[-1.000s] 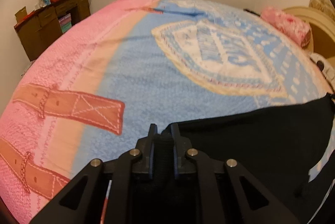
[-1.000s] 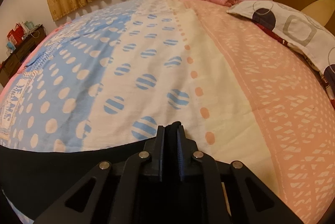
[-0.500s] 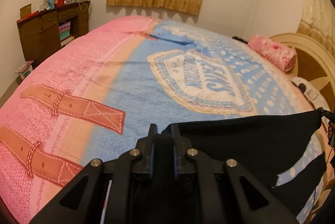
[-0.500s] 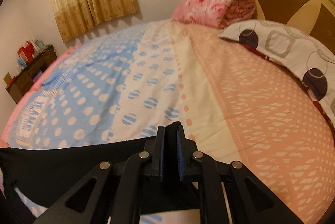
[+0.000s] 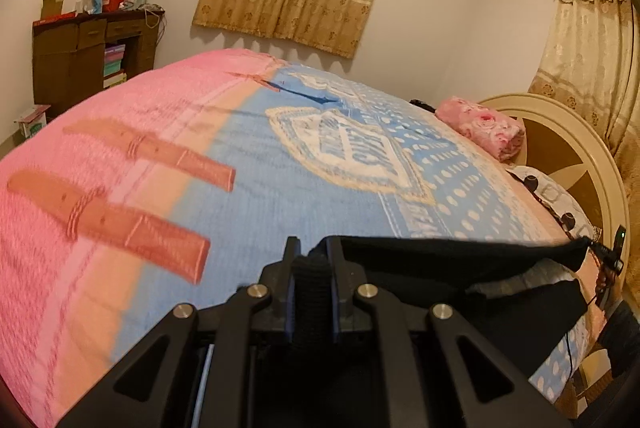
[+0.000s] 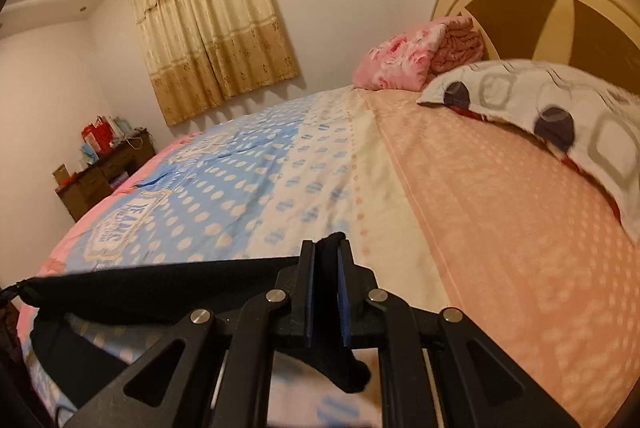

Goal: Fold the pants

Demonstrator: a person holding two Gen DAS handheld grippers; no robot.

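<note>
While both sets of jaws are clamped nearly shut on black cloth, the pants (image 5: pixel 460 260) hang stretched between them above the bed (image 5: pixel 280 188). The left gripper (image 5: pixel 311 260) pinches one bunched end; the right gripper (image 6: pixel 325 264) pinches the other, with a short tail of fabric drooping below its jaws. In the left view the taut top edge runs right to the far gripper, and a loose part sags beneath it toward the bedspread. The step in hand appears to be lifting and spreading the garment before a fold. The next move likely calls for lowering it flat onto the bedspread, keeping the edge taut, clear of the pillow (image 6: pixel 560 108) at the far right.
</note>
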